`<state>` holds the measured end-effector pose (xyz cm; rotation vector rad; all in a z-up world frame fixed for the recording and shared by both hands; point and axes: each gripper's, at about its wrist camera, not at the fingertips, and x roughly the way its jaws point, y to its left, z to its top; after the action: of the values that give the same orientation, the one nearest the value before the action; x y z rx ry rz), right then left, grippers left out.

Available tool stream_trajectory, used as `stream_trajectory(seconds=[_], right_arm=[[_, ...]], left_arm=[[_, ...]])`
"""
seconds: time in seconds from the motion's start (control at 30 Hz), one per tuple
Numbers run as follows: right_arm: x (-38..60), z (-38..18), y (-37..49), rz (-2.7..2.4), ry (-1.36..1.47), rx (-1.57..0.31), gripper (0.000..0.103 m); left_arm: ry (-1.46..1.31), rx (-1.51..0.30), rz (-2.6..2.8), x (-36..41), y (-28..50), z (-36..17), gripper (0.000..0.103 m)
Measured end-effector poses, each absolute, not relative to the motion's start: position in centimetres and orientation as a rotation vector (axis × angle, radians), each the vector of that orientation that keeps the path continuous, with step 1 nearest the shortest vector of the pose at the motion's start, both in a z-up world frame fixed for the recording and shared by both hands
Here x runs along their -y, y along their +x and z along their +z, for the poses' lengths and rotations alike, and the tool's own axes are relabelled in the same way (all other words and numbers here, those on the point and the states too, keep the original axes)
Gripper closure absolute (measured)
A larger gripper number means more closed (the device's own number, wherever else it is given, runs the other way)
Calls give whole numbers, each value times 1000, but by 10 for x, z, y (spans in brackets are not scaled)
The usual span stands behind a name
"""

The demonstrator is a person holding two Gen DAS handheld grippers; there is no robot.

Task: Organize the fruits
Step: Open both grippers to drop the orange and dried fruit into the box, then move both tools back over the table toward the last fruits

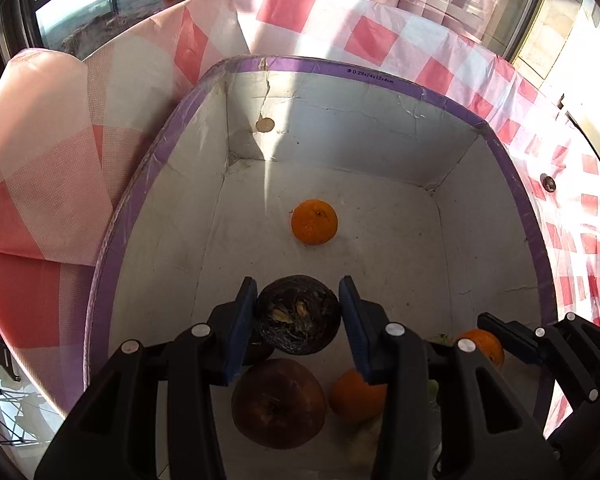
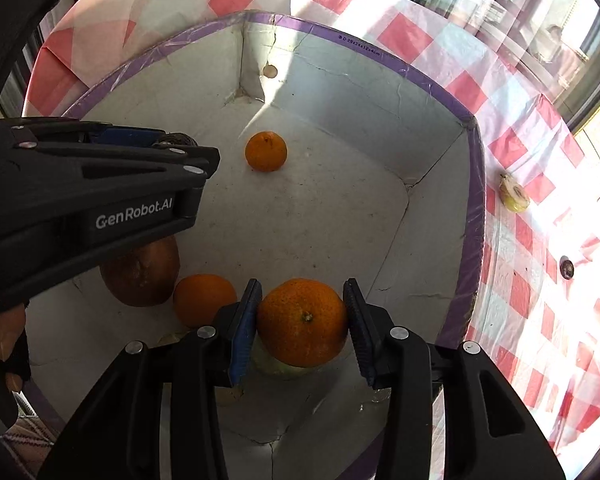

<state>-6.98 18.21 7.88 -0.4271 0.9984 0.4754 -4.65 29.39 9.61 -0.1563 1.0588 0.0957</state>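
Both tools over the white box (image 1: pixel 380 128) w/ purple rim, each w/ fruit between the pads.

Left tool (image 1: pixel 299 316): closed to the width of a dark, shrivelled round fruit (image 1: pixel 298 314), pads touching both sides. Held above the box floor, just over a brown-red apple (image 1: pixel 278 402).

Right tool (image 2: pixel 303 322): closed on an orange (image 2: pixel 302 320), pads snug on either flank. Pale green fruit (image 2: pixel 276 366) shows directly under it; can't tell if touching.

Already in box: one orange (image 1: pixel 314 222) alone toward far end, another orange (image 2: pixel 204 298) near, beside the apple.

Step in hand, my read: setting both fruits down in box. Do it well: lower before letting go, pick bare floor in mid box, not on top of apple or green fruit, else they roll. Open one tool at a time; tools sit close side by side, so watch for a clash.

Surface: counter under red/white check cloth (image 2: pixel 540 280), rumpled, bunched high at far left. Cut yellow fruit piece (image 2: pixel 514 196) and small dark bit (image 2: pixel 567 267) lie on cloth right of box.

Room: windows on far side, strong sun, glare patches on box wall.
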Motion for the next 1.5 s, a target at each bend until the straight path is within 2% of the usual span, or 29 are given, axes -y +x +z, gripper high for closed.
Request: stream_trajectory(seconds=[0.1,0.17,0.2,0.3,0.33,0.57,0.63,1.23,1.5], right_arm=[[-184,78,-72,481,-450,-986,58],[-185,79,-74,477,-466,-975,39],[-184,80,-75,480,-461,-972,36],[-183,83,-75,478,-442,-970,28],[-182,84,-76,474,-437,-967,22],[-170,92,-79,473,-373,-948,20],[-163,95,-78,473,-345,-937,20],[-97,124,-84,544,-241,-802,17],[-16,98,-50,476,-76,-900,16]], left_arm=[[-156,-1050,109,-295,-47,98,38],[-168,-1051,118,-297,-47,98,29],[-177,-1049,117,-299,-47,98,25],[-179,-1051,103,-297,-48,98,22],[-176,-1052,99,-296,-48,98,20],[-158,-1018,81,-290,-52,101,9],[-142,-1000,97,-289,-53,104,2],[-93,-888,111,-281,-54,126,2],[-14,-725,202,-224,-32,181,2]])
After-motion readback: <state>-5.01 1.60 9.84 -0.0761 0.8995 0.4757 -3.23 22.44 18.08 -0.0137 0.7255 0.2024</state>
